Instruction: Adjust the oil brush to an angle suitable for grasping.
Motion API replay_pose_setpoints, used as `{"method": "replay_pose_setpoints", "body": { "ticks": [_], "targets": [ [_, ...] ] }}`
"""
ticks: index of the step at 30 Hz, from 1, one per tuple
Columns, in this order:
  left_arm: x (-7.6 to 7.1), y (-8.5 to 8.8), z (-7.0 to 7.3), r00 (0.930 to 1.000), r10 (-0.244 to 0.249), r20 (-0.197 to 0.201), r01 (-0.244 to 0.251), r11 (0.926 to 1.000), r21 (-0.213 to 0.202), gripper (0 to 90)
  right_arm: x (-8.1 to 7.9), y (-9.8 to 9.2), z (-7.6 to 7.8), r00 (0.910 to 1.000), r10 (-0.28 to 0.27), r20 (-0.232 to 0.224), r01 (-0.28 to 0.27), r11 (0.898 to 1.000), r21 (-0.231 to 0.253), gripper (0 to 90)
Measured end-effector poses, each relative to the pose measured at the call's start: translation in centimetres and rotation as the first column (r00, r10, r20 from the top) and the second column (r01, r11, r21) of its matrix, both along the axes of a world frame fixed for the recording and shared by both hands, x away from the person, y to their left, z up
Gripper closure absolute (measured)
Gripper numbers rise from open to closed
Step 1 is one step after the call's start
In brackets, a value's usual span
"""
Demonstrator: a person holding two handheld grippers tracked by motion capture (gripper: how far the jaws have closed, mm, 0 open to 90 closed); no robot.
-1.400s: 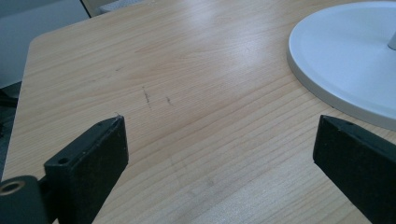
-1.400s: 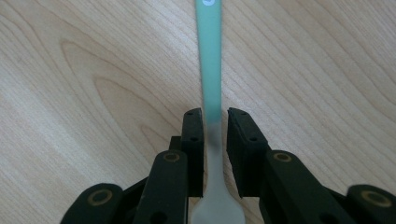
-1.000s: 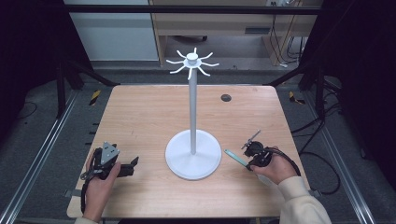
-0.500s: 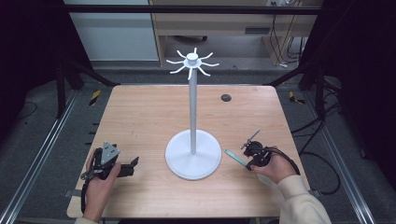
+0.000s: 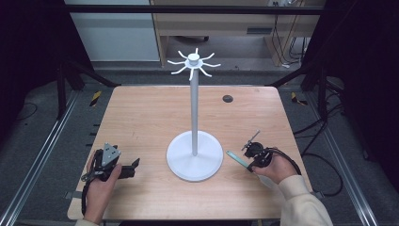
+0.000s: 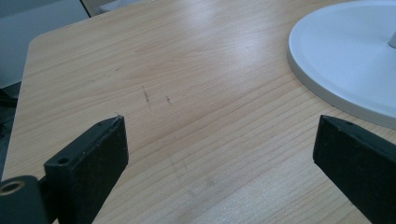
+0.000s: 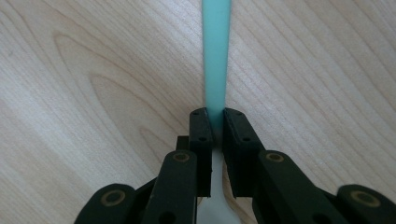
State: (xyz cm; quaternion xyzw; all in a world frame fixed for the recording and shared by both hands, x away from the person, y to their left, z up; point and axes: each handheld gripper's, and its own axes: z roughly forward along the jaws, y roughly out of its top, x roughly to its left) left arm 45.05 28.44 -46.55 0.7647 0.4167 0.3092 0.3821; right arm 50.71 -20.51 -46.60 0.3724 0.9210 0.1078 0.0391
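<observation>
A white stand (image 5: 194,113) with a round base (image 5: 195,161) and several hooks at its top rises from the middle of the wooden table (image 5: 141,113). My right gripper (image 5: 248,161) is at the front right, shut on a thin teal strip (image 5: 236,157) that points toward the base; in the right gripper view the teal strip (image 7: 216,56) runs straight up from between the closed jaws of my right gripper (image 7: 215,122). My left gripper (image 5: 134,165) lies at the front left, open and holding nothing. In the left gripper view the wide-apart jaws of my left gripper (image 6: 219,140) frame bare wood, with the base (image 6: 345,60) at right.
A small dark round spot (image 5: 227,98) sits in the table's far right part. Metal frame rails (image 5: 42,150) run along both sides of the table. Cables (image 5: 324,165) trail off the right edge.
</observation>
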Motion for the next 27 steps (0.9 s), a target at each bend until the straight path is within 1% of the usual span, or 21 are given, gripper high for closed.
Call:
{"method": "replay_pose_setpoints", "body": {
  "ticks": [1, 2, 3, 4, 5, 7, 9, 10, 12, 13, 14, 15, 16, 17, 20, 22, 27],
  "targets": [
    [0.0, 0.0, 0.0, 1.0, 0.002, 0.002, -0.002, 1.0, -0.002, 2.9, 0.0, -0.1, 0.0, 0.9999, 0.008, 0.014, -0.008, 1.0, 0.001, 82.2],
    [0.0, 0.0, 0.0, 1.0, 0.001, 0.001, -0.001, 1.0, -0.002, 2.9, 0.0, -0.1, 0.2, 0.9999, -0.003, 0.01, 0.003, 1.0, 0.012, 82.2],
    [0.0, 0.0, 0.0, 1.0, 0.002, 0.001, -0.002, 1.0, -0.002, 2.9, -0.1, -0.2, 0.4, 0.9997, -0.015, 0.019, 0.014, 1.0, 0.022, 82.2],
    [0.0, 0.0, 0.0, 1.0, 0.002, 0.001, -0.002, 1.0, -0.002, 2.9, -0.1, -0.3, 1.0, 0.9993, -0.023, 0.03, 0.022, 0.999, 0.037, 82.3],
    [0.0, 0.0, 0.0, 1.0, 0.002, 0.001, -0.002, 1.0, 0.0, 2.9, -0.1, -0.3, 1.0, 0.9993, -0.023, 0.03, 0.022, 0.999, 0.037, 82.3],
    [0.0, 0.0, 0.0, 1.0, 0.0, 0.001, 0.0, 1.0, 0.0, 2.9, -0.1, -0.4, 1.5, 0.9986, -0.018, 0.05, 0.015, 0.999, 0.047, 82.3],
    [0.1, 0.0, 0.0, 1.0, -0.001, 0.0, 0.001, 1.0, 0.001, 2.9, -0.1, -0.5, 2.2, 0.997, -0.035, 0.068, 0.031, 0.997, 0.064, 82.3],
    [0.1, 0.0, 0.0, 1.0, -0.001, 0.001, 0.001, 1.0, 0.002, 2.9, 0.0, -0.6, 2.5, 0.9957, -0.034, 0.086, 0.028, 0.997, 0.071, 82.2],
    [0.0, 0.0, 0.0, 1.0, 0.0, 0.002, 0.0, 1.0, -0.001, 2.9, 0.2, -0.6, 3.3, 0.9921, -0.053, 0.114, 0.042, 0.995, 0.092, 82.3],
    [0.0, 0.0, 0.0, 1.0, 0.0, 0.002, 0.0, 1.0, -0.002, 2.9, 0.2, -0.5, 3.6, 0.9899, -0.07, 0.124, 0.058, 0.994, 0.098, 82.3],
    [0.1, 0.1, 0.0, 1.0, 0.0, 0.002, 0.0, 1.0, -0.003, 2.9, 0.4, -0.5, 4.0, 0.9875, -0.072, 0.14, 0.057, 0.993, 0.106, 82.3],
    [0.1, 0.1, 0.0, 1.0, -0.001, 0.001, 0.001, 1.0, -0.004, 2.9, 0.6, -0.3, 4.8, 0.9826, -0.086, 0.165, 0.063, 0.989, 0.137, 82.3],
    [0.0, 0.1, 0.0, 1.0, -0.001, 0.003, 0.001, 1.0, -0.005, 2.9, 0.6, -0.3, 4.8, 0.9826, -0.086, 0.165, 0.063, 0.989, 0.137, 82.3],
    [0.0, 0.1, 0.0, 1.0, -0.002, 0.003, 0.002, 1.0, -0.005, 2.9, 0.7, 0.0, 5.1, 0.9805, -0.092, 0.173, 0.066, 0.986, 0.151, 82.3],
    [0.0, 0.0, 0.0, 1.0, -0.002, 0.003, 0.002, 1.0, -0.005, 2.9, 1.0, 0.4, 6.1, 0.9741, -0.095, 0.205, 0.06, 0.984, 0.171, 82.3],
    [0.0, 0.0, 0.0, 1.0, -0.002, 0.002, 0.002, 1.0, -0.004, 2.9, 1.2, 0.7, 6.6, 0.9688, -0.111, 0.222, 0.067, 0.978, 0.198, 82.3],
    [0.0, 0.0, 0.0, 1.0, -0.005, 0.0, 0.005, 1.0, -0.003, 2.9, 1.5, 1.7, 6.7, 0.9644, -0.113, 0.239, 0.058, 0.972, 0.229, 82.3]
  ]
}}
